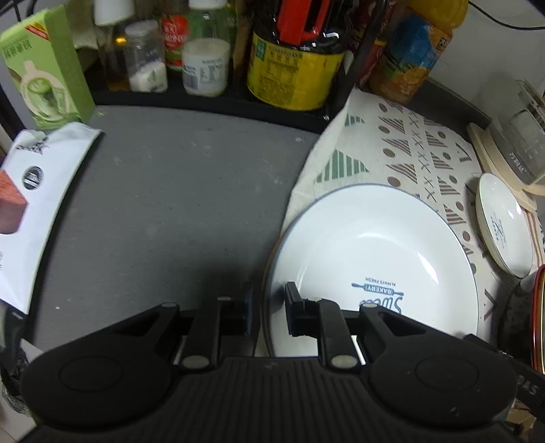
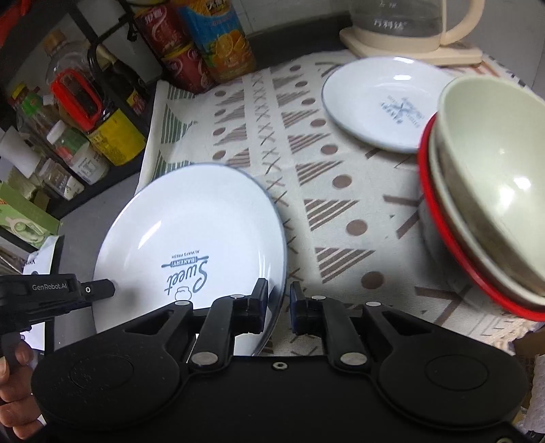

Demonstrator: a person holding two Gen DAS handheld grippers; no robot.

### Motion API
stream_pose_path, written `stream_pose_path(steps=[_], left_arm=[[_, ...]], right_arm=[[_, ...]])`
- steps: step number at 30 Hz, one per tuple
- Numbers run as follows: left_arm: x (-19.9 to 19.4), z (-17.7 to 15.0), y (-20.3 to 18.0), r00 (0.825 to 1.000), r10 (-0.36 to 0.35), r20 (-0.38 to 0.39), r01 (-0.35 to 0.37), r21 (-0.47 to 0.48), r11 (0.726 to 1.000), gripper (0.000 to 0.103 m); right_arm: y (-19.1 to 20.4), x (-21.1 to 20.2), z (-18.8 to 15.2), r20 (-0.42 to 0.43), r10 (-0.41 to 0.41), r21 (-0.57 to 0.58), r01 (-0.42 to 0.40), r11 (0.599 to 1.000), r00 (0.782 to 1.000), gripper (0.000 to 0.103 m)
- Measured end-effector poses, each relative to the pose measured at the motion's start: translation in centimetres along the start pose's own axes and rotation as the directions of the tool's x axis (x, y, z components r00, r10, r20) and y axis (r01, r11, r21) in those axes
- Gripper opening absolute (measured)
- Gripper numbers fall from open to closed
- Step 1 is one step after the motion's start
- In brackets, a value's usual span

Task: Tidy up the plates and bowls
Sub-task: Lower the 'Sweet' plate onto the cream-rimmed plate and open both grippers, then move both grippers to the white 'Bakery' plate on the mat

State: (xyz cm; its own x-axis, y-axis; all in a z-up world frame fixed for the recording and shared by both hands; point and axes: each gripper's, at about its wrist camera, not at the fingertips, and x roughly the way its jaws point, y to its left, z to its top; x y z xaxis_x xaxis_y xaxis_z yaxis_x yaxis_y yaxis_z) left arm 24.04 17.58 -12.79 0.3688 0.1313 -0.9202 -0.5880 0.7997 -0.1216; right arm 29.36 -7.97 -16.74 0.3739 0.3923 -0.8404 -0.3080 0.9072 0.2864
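In the left wrist view, the left tool (image 1: 267, 306) is pinching the near left rim of the big plate (image 1: 371, 259), one finger under the rim and the other on its upper face, so it is clenched on the plate. The plate is lying half on the patterned cloth (image 1: 408, 150) and half over the grey table (image 1: 170, 204), so I judge the sorting to be at an early stage, with this plate not yet stacked anywhere. The small plate (image 1: 504, 225) is sitting apart on the cloth to the right. The big plate is reading "Sweet BAKERY ALWAYS FRESH"; the labels on the bottles (image 1: 293, 68) behind are too blurred to read. In the right wrist view, the right tool (image 2: 279, 306) is straddling the plate's opposite rim with its fingers nearly closed, but a sliver of gap is showing beside the rim, so I cannot tell whether it is truly gripping. The left tool's body is bearing the words "GenRobot.AI", with a hand (image 2: 13, 392) wrapped around its handle. The bowls (image 2: 487, 191) are already nested, a pale one inside a red-rimmed one, at the right edge of the cloth, which looks like finished work; the two plates are still waiting to be brought together. A kettle (image 2: 408, 24) is standing at the back, its lettering unreadable.
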Motion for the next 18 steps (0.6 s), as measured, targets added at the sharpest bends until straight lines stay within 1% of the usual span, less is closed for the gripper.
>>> stream_pose_path(steps=[2, 5, 7, 8, 9, 10, 12, 13, 15, 16, 18], left_arm=[[-0.5, 0.1, 0.0, 1.000, 0.001, 0.006, -0.001, -0.002, 1.000, 0.022], [-1.3, 0.2, -0.2, 1.000, 0.012, 0.014, -0.012, -0.021, 1.000, 0.033], [-2.2, 0.1, -0.5, 0.999, 0.010, 0.039, -0.009, -0.034, 0.999, 0.044], [-2.7, 0.0, -0.8, 0.999, 0.008, 0.049, -0.006, -0.037, 0.999, 0.049], [-3.1, -0.2, -1.1, 0.998, 0.008, 0.056, -0.006, -0.037, 0.999, 0.057], [-3.6, -0.3, -1.4, 0.998, 0.007, 0.064, -0.005, -0.036, 0.999, 0.063], [-4.6, -0.8, -2.1, 0.997, 0.005, 0.081, -0.002, -0.037, 0.999, 0.067], [-5.0, -1.0, -2.5, 0.996, 0.005, 0.085, -0.001, -0.040, 0.999, 0.067], [-5.8, -1.7, -3.2, 0.996, 0.000, 0.092, 0.005, -0.046, 0.999, 0.067], [-6.2, -2.0, -3.5, 0.995, -0.004, 0.098, 0.009, -0.050, 0.999, 0.067], [-7.0, -2.8, -4.1, 0.994, -0.009, 0.106, 0.015, -0.056, 0.998, 0.067]], right_arm=[[-0.1, -0.8, 0.2, 0.015, 0.018, -0.001, -0.018, 1.000, 1.000, 0.019], [-0.3, -2.1, 0.3, 0.047, 0.036, -0.009, -0.036, 0.999, 0.998, 0.032], [-0.4, -3.0, 0.6, 0.069, 0.050, -0.030, -0.048, 0.998, 0.996, 0.040], [-0.5, -3.6, 0.7, 0.085, 0.059, -0.046, -0.055, 0.997, 0.995, 0.046], [-0.7, -4.2, 0.8, 0.099, 0.066, -0.059, -0.061, 0.996, 0.993, 0.051], [-0.7, -4.7, 1.0, 0.111, 0.075, -0.072, -0.067, 0.995, 0.991, 0.052], [-1.1, -5.8, 1.3, 0.129, 0.097, -0.098, -0.084, 0.992, 0.987, 0.056], [-1.2, -6.3, 1.3, 0.137, 0.103, -0.109, -0.089, 0.990, 0.985, 0.059], [-1.6, -7.5, 1.4, 0.160, 0.115, -0.132, -0.094, 0.987, 0.980, 0.067], [-1.7, -8.1, 1.3, 0.170, 0.121, -0.141, -0.097, 0.985, 0.978, 0.068], [-2.2, -9.2, 1.2, 0.189, 0.129, -0.154, -0.101, 0.983, 0.973, 0.080]])
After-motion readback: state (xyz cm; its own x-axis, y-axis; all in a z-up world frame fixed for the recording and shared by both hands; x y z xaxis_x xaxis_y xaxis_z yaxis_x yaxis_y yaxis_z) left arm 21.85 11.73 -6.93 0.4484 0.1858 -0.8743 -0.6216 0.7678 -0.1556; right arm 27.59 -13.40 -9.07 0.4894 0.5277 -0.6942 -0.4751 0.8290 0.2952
